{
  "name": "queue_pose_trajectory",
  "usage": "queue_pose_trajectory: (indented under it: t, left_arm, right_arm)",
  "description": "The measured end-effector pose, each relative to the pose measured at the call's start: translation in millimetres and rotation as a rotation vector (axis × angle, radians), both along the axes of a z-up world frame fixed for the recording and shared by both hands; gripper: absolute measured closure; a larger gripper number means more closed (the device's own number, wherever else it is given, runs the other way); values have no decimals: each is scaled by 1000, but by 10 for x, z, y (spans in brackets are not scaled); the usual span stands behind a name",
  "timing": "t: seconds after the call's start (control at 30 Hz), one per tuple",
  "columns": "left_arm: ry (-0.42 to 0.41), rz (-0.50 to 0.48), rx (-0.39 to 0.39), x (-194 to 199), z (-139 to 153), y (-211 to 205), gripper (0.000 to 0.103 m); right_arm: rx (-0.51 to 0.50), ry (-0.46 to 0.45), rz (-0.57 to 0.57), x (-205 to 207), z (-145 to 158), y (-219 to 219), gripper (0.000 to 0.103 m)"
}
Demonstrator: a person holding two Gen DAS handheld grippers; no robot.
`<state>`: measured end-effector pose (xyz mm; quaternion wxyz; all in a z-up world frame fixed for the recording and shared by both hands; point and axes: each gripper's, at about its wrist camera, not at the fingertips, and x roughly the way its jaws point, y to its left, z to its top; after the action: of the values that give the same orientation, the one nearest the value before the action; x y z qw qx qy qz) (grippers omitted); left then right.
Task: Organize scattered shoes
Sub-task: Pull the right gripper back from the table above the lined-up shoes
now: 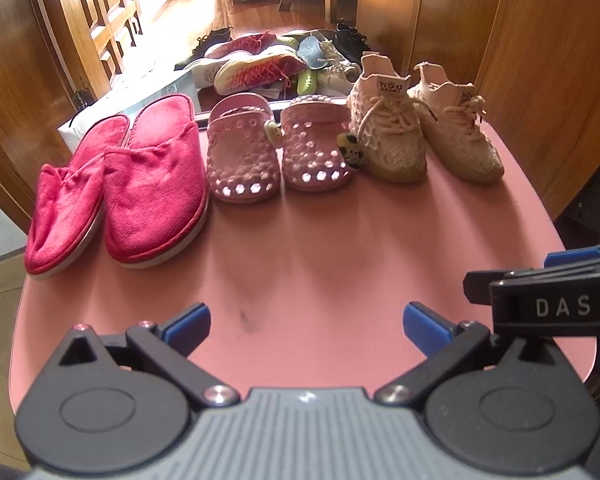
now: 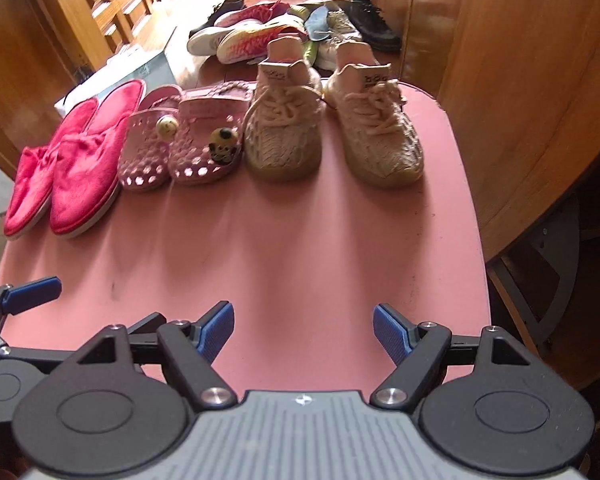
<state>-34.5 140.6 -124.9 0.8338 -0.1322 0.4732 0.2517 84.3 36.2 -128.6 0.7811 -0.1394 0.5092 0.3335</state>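
Shoes (image 1: 268, 148) sit paired in a row across the pink table (image 1: 320, 248), well beyond your left gripper (image 1: 306, 324) and right gripper (image 2: 304, 330); both gape empty.

Two red slippers (image 1: 116, 184), two pink clogs (image 1: 278, 148), two beige sneakers (image 1: 420, 128), two grippers (image 1: 306, 326)

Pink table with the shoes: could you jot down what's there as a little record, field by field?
surface: pink table
left pair: red slippers, side by side
middle pair: pink clogs with charms
right pair: beige sneakers, laced, a gap between them
behind the table: pile of mixed shoes on the wooden floor
left gripper: open, holding nothing
right gripper: open, holding nothing
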Motion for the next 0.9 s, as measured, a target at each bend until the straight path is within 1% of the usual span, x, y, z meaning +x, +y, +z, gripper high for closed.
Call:
queue_pose_trajectory:
  t: [0.2,0.3,0.5,0.63,0.73,0.9]
  left_arm:
    - [2,13,-26,76,-48,-5,0]
    - [2,19,-18,88,-60,-38,0]
    - [-1,39,-29,86,-95,-38,0]
    - [3,37,18,95,-90,-67,0]
    - [-12,45,18,78,-47,-78,0]
    - [6,50,23,35,-73,-60,0]
  right_arm:
    - [16,-21,-2,66,-15,-40,26]
    - [14,-27,5,66,-27,-21,27]
    - [29,-13,1,102,-31,-14,27]
    - [35,-18,-1,99,-28,-31,27]
    - [43,-26,-3,91,-18,-44,27]
    - [42,-36,20,45,-22,-33,26]
